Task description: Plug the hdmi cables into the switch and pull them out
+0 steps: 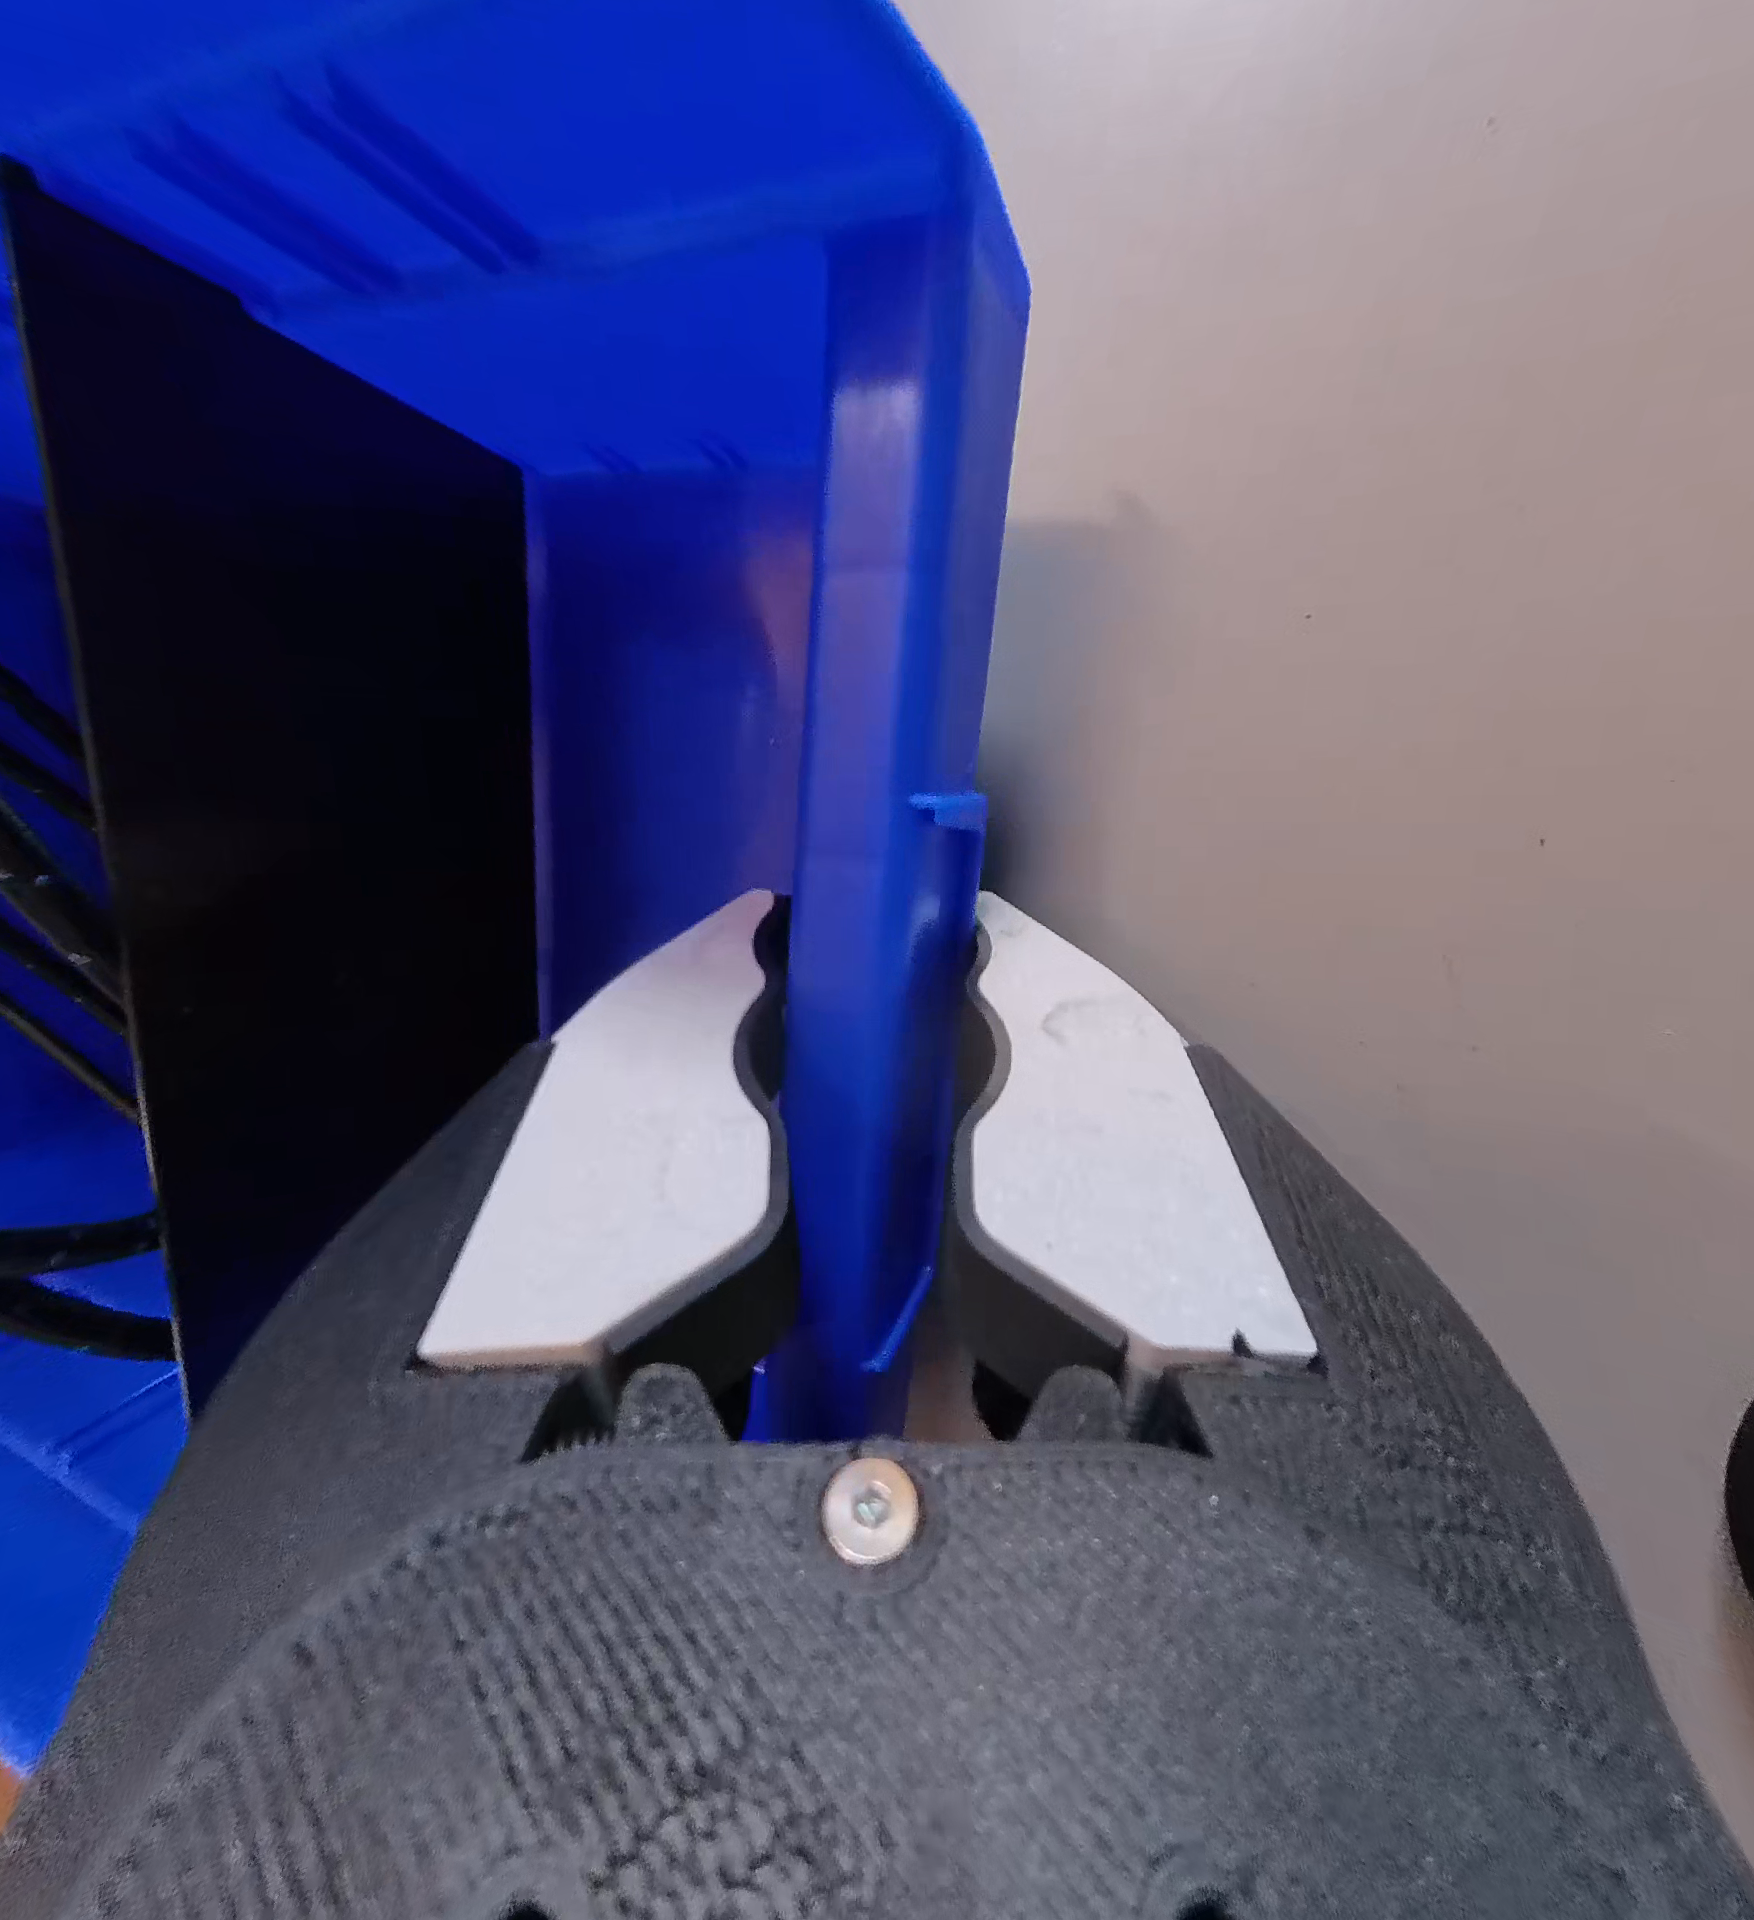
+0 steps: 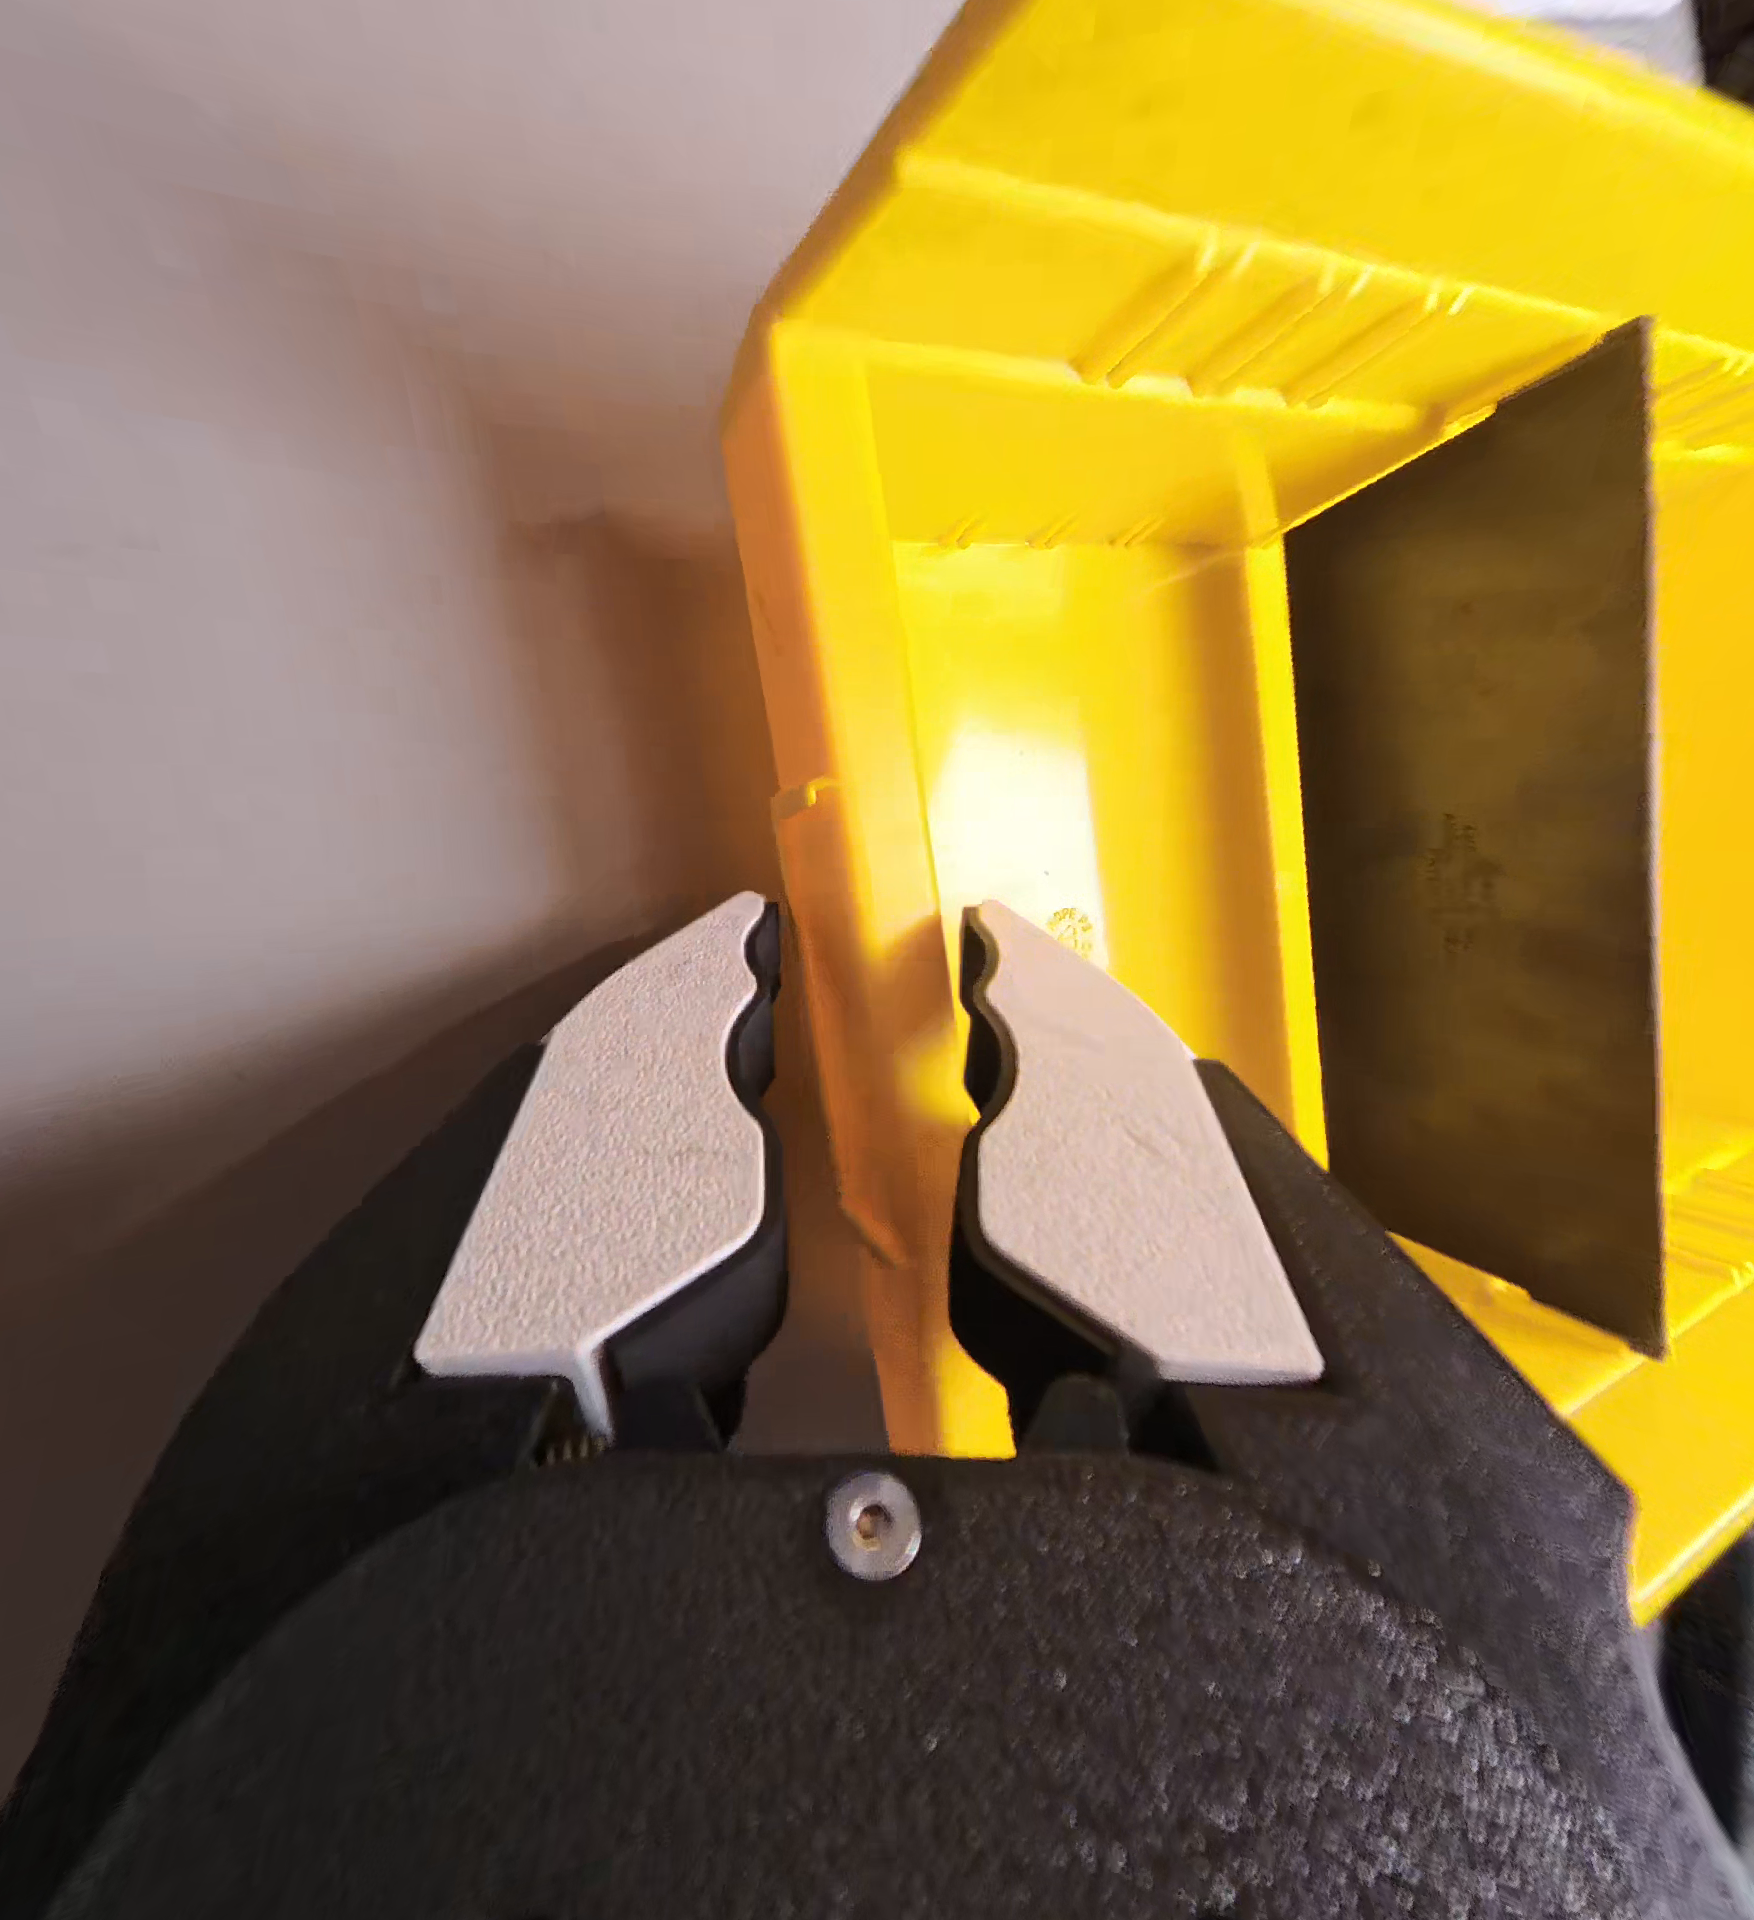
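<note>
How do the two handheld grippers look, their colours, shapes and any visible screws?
Both look the same. The left gripper and the right gripper each have a rounded black body with a rough, printed-looking texture and one silver screw at the centre front. Their jaws are light grey plates, tapering forward, with black wavy inner edges. No cables, sleeves or markings on them are visible.

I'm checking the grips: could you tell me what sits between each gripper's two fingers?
In the left wrist view, the blue bin's wall fills the left gripper; in the right wrist view, the yellow bin's wall sits inside the right gripper.
</note>
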`<action>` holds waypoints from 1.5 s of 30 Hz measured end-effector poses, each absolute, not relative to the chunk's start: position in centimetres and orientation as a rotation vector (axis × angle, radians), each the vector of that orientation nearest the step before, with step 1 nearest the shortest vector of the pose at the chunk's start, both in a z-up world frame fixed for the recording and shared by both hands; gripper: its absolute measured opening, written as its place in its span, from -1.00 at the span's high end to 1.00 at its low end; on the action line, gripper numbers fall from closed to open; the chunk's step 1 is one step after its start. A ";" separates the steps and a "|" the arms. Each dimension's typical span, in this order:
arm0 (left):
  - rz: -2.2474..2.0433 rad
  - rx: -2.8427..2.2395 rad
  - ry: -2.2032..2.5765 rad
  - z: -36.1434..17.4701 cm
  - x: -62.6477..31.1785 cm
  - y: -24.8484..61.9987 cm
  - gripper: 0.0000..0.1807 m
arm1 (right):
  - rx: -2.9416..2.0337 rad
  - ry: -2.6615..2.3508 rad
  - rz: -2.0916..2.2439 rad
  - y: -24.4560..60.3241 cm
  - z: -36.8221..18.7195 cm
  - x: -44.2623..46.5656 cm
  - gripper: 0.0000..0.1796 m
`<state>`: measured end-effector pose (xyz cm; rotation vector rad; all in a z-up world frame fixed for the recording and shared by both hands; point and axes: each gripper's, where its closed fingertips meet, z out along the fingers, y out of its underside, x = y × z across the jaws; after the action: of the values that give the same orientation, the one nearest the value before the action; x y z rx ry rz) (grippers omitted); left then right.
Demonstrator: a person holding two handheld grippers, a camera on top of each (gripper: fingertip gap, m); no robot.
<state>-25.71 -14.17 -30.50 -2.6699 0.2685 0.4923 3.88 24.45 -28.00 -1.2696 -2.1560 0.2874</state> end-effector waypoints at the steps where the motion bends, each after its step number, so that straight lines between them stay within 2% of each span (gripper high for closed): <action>1: 0.517 -2.656 0.264 -30.4 -25.8 -14.2 0.65 | -1.285 -2.104 0.344 24.0 -27.1 3.6 0.61; 4: 0.577 -2.604 0.206 -29.9 -25.9 -14.3 0.51 | -1.359 -1.919 0.520 22.4 -24.2 2.9 0.59; 11: 0.526 -2.320 0.011 -25.7 -24.5 -12.9 0.46 | -1.396 -1.502 1.065 16.1 -19.8 0.5 0.59; 17: 0.340 -1.930 -0.158 -17.2 -23.9 -9.9 0.51 | -1.394 -1.382 1.110 14.8 -21.7 -0.9 0.59; 23: 0.365 -1.799 -0.382 -10.5 -31.4 -7.8 0.49 | -1.388 -1.407 1.088 13.8 -23.1 -0.9 0.58; 28: 0.295 -2.033 -0.560 -11.7 -37.4 -5.2 0.40 | -1.383 -1.386 1.138 13.4 -22.6 -0.8 0.56; 35: 0.011 -2.238 -0.770 -15.9 -40.0 -2.1 0.30 | -1.343 -1.371 1.201 12.8 -21.9 -0.4 0.53; 40: 0.001 -2.327 -0.758 -17.2 -39.9 -1.2 0.57 | -1.296 -1.395 1.252 12.0 -21.3 -0.2 0.44; 45: -0.046 -2.329 -0.742 -15.9 -39.4 -1.1 0.71 | -1.232 -1.481 1.295 10.4 -21.2 0.0 0.28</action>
<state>-39.40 -1.10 -15.90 -2.3291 -0.7417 -0.0458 -0.01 10.36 -21.17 -1.2318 -1.4807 1.2947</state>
